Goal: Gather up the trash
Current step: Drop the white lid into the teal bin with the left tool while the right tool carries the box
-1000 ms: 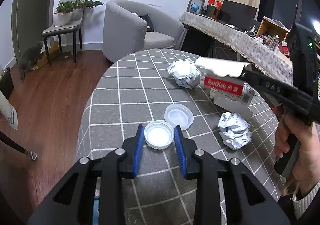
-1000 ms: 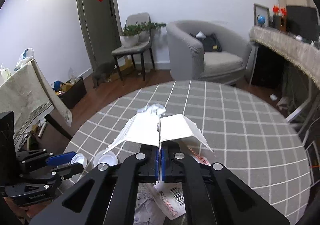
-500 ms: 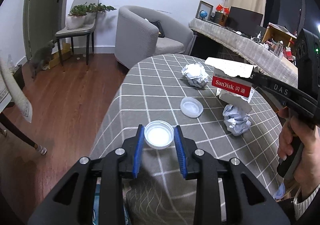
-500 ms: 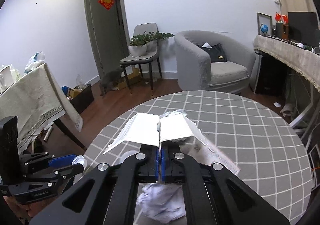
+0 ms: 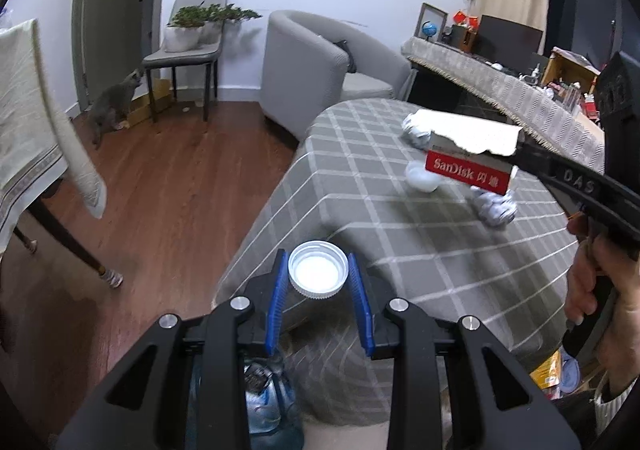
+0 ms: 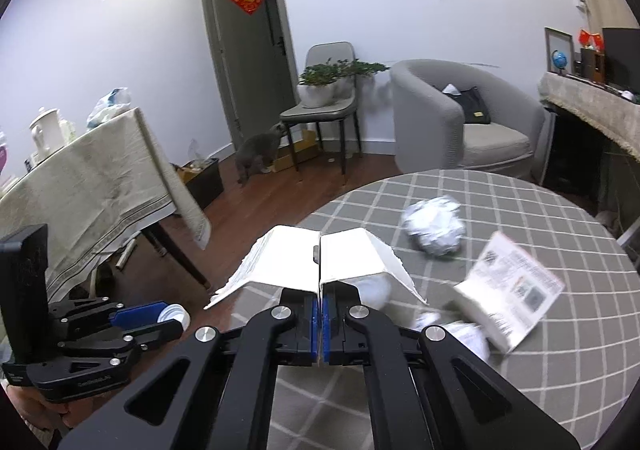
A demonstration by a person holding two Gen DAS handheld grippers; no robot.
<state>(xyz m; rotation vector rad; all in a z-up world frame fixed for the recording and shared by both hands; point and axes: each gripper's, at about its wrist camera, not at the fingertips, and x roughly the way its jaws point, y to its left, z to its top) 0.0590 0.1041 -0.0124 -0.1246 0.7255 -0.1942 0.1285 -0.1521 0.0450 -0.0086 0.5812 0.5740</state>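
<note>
My left gripper [image 5: 318, 274] is shut on a white bottle cap [image 5: 318, 275], held open side up between the blue pads just past the edge of the round checked table [image 5: 400, 250]. The right gripper [image 6: 320, 292] is shut on a torn white SanDisk carton [image 6: 320, 262], which hangs above the table in the left wrist view [image 5: 468, 166]. On the cloth lie a clear lid [image 5: 420, 178], two crumpled paper balls [image 5: 496, 210] [image 6: 434, 228] and a printed package [image 6: 512, 290]. The right wrist view has the left gripper [image 6: 160, 316] at lower left, off the table.
Below the left gripper sits a bluish clear plastic object [image 5: 268, 402] on the floor side. A table with a beige cloth [image 5: 36, 138] stands at the left, over open wooden floor. A grey cat [image 5: 110, 110], a chair with plants [image 5: 192, 46] and an armchair [image 5: 316, 66] stand further back.
Both grippers have drawn back and leftward from the table's middle. The cap has gone from above the cloth to past the table's edge. The carton stays in the right gripper.
</note>
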